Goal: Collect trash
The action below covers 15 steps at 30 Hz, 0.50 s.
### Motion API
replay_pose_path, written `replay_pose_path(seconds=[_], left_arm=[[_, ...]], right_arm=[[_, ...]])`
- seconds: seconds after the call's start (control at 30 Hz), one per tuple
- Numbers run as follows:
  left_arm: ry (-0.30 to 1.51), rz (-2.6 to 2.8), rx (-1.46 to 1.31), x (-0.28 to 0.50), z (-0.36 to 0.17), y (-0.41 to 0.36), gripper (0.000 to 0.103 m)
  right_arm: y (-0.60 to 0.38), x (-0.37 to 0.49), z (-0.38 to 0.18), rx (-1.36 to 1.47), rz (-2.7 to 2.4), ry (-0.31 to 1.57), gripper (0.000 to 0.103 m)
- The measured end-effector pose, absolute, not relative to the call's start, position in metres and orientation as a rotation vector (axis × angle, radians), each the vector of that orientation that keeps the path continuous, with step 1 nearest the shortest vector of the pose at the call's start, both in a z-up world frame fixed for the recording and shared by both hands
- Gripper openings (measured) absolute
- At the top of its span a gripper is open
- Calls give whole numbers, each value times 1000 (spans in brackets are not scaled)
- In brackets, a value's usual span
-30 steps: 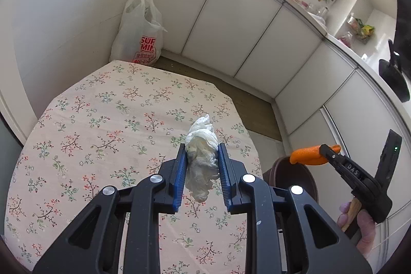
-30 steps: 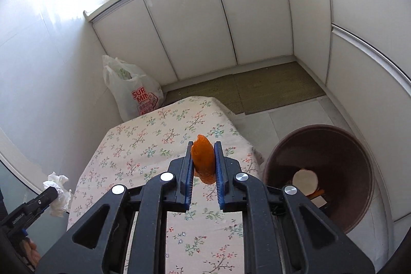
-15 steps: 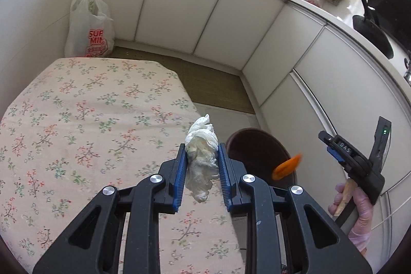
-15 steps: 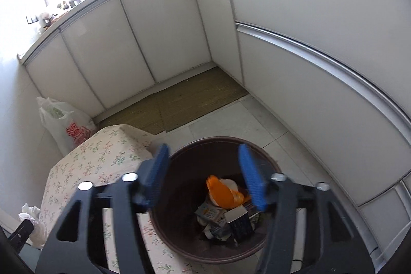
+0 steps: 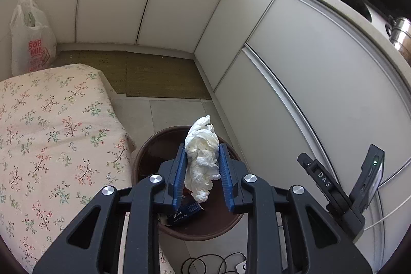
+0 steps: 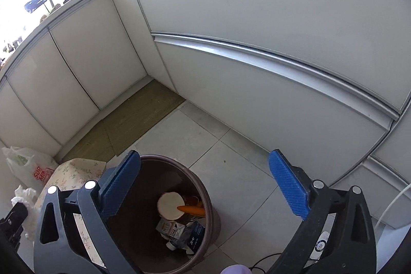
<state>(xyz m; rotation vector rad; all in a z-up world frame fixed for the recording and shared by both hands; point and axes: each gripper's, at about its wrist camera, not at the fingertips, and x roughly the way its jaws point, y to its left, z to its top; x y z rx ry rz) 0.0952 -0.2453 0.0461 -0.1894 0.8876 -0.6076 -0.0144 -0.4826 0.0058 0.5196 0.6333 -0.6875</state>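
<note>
My left gripper [image 5: 203, 166] is shut on a crumpled white tissue [image 5: 201, 158] and holds it above the brown trash bin [image 5: 146, 153] on the floor. My right gripper [image 6: 205, 186] is open and empty, over the far side of the same bin [image 6: 203, 189]. An orange peel [image 6: 191, 209] lies inside the bin on a white disc, with cartons and wrappers [image 6: 179, 230] below it. The right gripper's body also shows in the left wrist view [image 5: 341, 191], at the right of the bin.
A table with a floral cloth [image 5: 51, 135] stands left of the bin. White cabinet fronts [image 5: 295, 84] curve around the back and right. A white plastic bag [image 5: 30, 43] stands in the far corner by a floor mat [image 5: 159, 76]. Cables [image 5: 210, 263] lie on the tiles.
My right gripper opened and dropped the orange peel into the bin, then swung right. My left gripper carried the tissue from over the table to over the bin.
</note>
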Motion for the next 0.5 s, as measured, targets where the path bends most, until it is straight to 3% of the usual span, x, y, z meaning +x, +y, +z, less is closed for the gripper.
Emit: replay_pose_path(seconds=[0.17, 0.27, 0.43, 0.5], left_arm=[[884, -607, -125, 95, 43, -266, 39], [880, -608, -94, 90, 42, -268, 52], [796, -542, -11, 68, 48, -254, 60], [709, -469, 47, 50, 56, -242, 72]], right_arm=[[-468, -20, 14, 414, -704, 625, 96], [-460, -26, 16, 372, -717, 622, 96], [-446, -38, 24, 325, -723, 593, 96], [-436, -44, 29, 286, -735, 573, 96]])
